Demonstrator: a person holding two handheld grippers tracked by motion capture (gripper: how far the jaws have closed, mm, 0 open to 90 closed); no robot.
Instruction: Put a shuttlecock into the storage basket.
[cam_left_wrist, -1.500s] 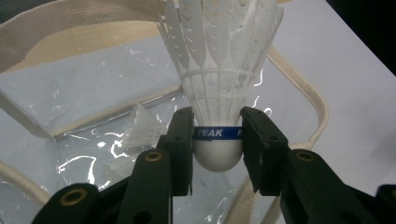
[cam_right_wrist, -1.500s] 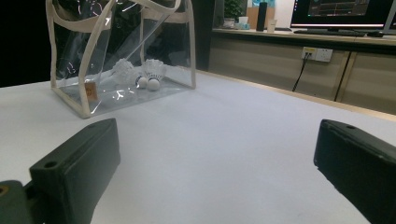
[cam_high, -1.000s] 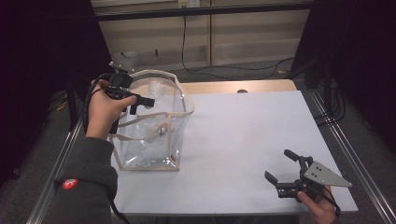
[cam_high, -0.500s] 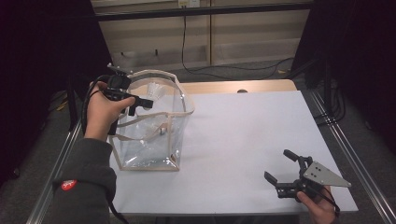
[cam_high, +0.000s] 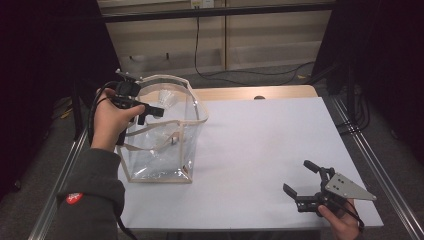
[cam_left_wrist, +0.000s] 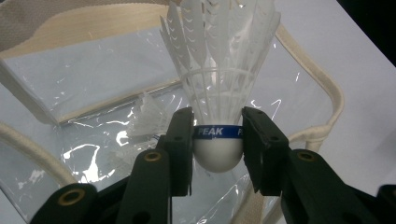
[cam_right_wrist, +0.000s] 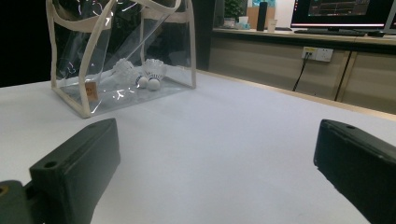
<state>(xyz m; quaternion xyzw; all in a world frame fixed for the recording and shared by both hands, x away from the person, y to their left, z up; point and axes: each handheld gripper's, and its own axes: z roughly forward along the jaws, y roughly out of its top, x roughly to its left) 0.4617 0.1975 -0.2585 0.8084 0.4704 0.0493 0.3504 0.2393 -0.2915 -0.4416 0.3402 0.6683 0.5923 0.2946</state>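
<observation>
White shuttlecock (cam_left_wrist: 218, 93) clamped in left gripper (cam_left_wrist: 218, 140) jaws; right gripper (cam_right_wrist: 215, 172) jaws wide, empty.

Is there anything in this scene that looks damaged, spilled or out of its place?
Nothing stands out. The left gripper holds a shuttlecock by its cork above the open clear bag, its feathers whole. Two more shuttlecocks lie inside the bag, which stands upright on the white table. The right gripper rests open, apart from them.

A white surface (cam_high: 260, 145) sits on a wooden top. Behind it a black cable (cam_high: 197, 37) hangs down; a monitor (cam_right_wrist: 343, 9) glows nearby.
</observation>
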